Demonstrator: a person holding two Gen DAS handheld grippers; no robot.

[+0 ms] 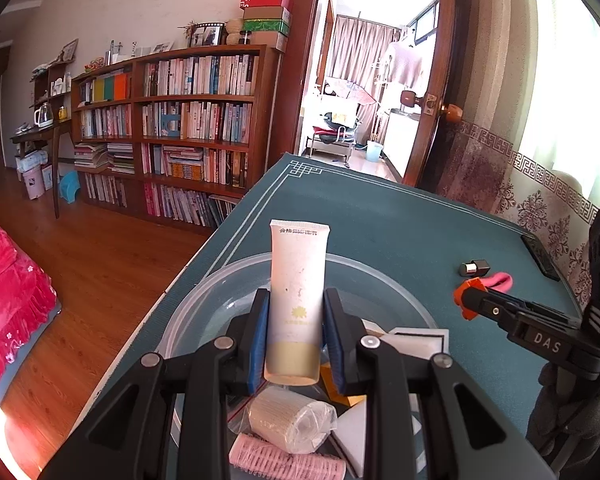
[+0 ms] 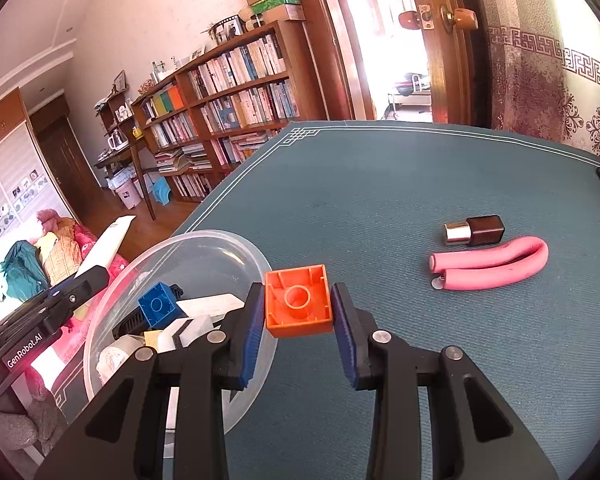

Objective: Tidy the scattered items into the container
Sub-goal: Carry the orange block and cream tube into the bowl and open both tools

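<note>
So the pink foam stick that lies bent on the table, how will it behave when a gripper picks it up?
The pink foam stick is folded into a U, so it probably bends easily and may sag or spring open when lifted. It looks like soft foam, so probably light, and the pads would likely squash it. Being round, one straight leg might roll, though the bend should stop that.

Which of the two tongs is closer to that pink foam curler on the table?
The right tongs, holding the orange block, sit just short of the pink curler. The left tongs hold the white tube over the clear bowl, farther away.
</note>
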